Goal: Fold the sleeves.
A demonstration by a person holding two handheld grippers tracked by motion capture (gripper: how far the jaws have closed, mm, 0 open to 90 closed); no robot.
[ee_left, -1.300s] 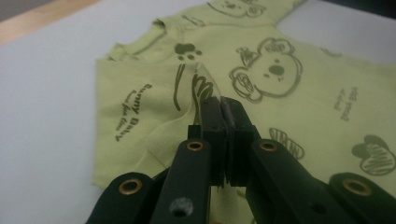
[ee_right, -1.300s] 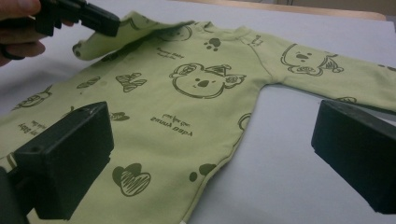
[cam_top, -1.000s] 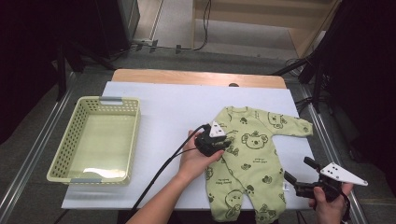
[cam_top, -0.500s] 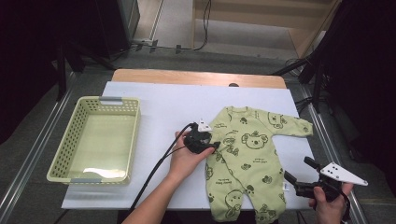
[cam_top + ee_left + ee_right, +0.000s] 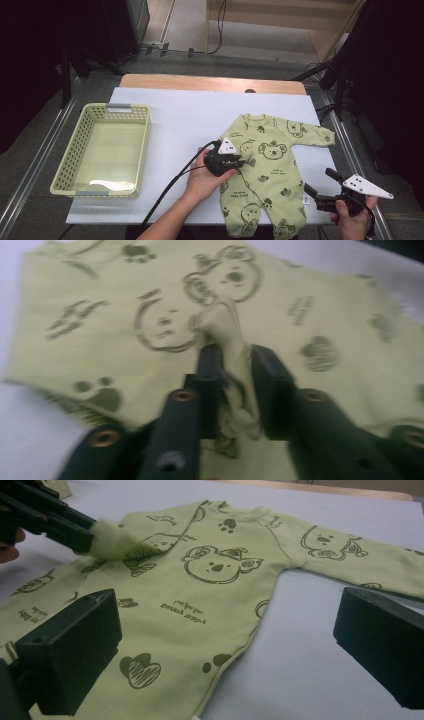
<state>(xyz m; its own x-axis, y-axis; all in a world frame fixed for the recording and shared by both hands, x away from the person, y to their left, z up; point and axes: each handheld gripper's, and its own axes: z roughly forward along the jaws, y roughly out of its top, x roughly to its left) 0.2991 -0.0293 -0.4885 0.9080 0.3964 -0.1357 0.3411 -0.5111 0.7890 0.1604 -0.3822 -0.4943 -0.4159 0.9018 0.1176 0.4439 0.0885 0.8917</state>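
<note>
Two claws work over one white counter (image 5: 180, 120). At nine o'clock on it sits a pale green basket (image 5: 80, 175), well apart from everything else. Moving rightward, the left claw (image 5: 239, 162) lies near the centre, held in the person's left hand (image 5: 205, 177), with its cable trailing off toward six o'clock. Its jaws have just been closing, and in the left gripper view the left claw (image 5: 235, 370) is pinching a bunched fold of the green baby romper (image 5: 300, 315), the cloth pulled up between the two black jaws. The romper (image 5: 270, 170) lies flat on the counter at about four o'clock, neck toward twelve, one sleeve stretched toward three o'clock, legs toward six; its near sleeve is folded in over the chest where the left claw grips it. At five o'clock, off the romper's edge, the right claw (image 5: 317, 187) is held in the right hand (image 5: 352, 220). In the right gripper view its jaws are spread wide over the romper (image 5: 200, 605), nothing between them.
</note>
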